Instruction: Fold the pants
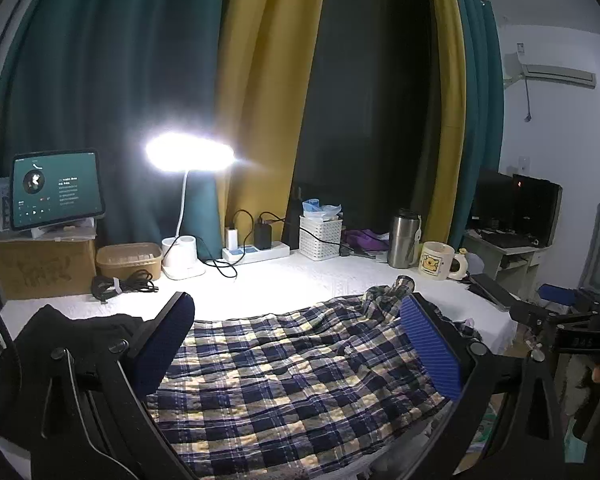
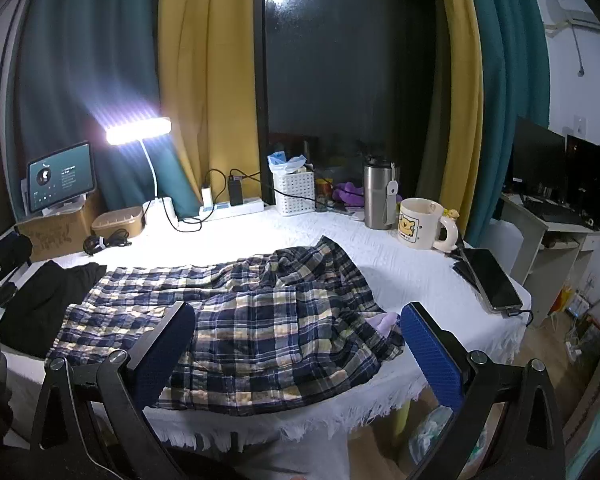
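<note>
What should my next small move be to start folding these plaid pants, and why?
Probably lower the right gripper onto the rumpled end of the navy and yellow plaid pants and close there. Both sets of jaws stand open and empty above the cloth; the left gripper hovers too, and that end lies bunched on the white tablecloth.

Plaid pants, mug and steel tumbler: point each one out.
Plaid pants [image 2: 260, 320], right wrist view, on the middle of the spread fabric.
Mug [image 2: 418, 222], right wrist view, on its front wall by the cartoon print.
Steel tumbler [image 2: 376, 200], right wrist view, on its metal body.
</note>
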The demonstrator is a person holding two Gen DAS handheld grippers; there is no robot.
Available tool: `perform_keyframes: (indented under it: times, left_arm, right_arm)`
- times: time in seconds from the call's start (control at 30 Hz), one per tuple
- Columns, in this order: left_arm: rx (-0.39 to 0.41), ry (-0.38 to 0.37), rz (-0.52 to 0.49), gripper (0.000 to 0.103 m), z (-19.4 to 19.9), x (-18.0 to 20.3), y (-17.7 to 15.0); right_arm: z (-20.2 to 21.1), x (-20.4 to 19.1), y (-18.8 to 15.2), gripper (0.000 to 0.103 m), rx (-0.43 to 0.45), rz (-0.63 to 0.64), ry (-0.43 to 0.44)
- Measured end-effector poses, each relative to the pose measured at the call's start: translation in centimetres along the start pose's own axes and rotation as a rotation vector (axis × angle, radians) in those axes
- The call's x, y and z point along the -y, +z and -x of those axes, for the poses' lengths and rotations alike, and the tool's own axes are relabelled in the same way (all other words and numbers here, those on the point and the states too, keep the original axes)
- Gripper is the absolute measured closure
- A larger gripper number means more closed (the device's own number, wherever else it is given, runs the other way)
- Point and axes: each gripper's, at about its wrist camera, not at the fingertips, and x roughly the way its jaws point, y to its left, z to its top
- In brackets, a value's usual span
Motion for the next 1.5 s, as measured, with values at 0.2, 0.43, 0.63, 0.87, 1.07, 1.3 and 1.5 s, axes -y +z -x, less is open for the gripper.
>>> perform_keyframes:
  times: [0.2,0.43,0.63,0.87,1.07,1.3,1.5]
  left_arm:
    - [0.002,-0.010,-0.002,0.001,0.11,0.05,-0.10]
    - [0.004,-0.011,-0.003,0.001,0.17,0.08,0.02]
    - [0.004,-0.010,-0.003,0.001,0.22,0.05,0.13]
    - [0.007,-0.008,-0.004,0.001,0.24,0.02,0.30]
    - [0.006,-0.007,-0.007,0.001,0.22,0.08,0.30]
    - [0.007,-0.006,-0.008,0.001,0.32,0.18,0.27]
    - [0.008,-0.005,-0.010,0.001,0.31,0.18,0.29]
  right_arm:
    - [0.01,-0.01,0.02,0.000,0.002,0.001,0.002]
    - [0.10,-0.09,0.12,0.000,0.004,0.002,0.002]
    - [0.11,-0.09,0.19,0.000,0.004,0.002,0.002]
    - [0.32,-0.08,0.43,0.000,0.008,0.003,0.001]
    - [0.31,-0.07,0.39,0.000,0.008,0.004,0.001]
    - [0.30,-0.07,0.37,0.000,0.008,0.004,0.002]
    - [0.34,-0.07,0.41,0.000,0.010,0.003,0.001]
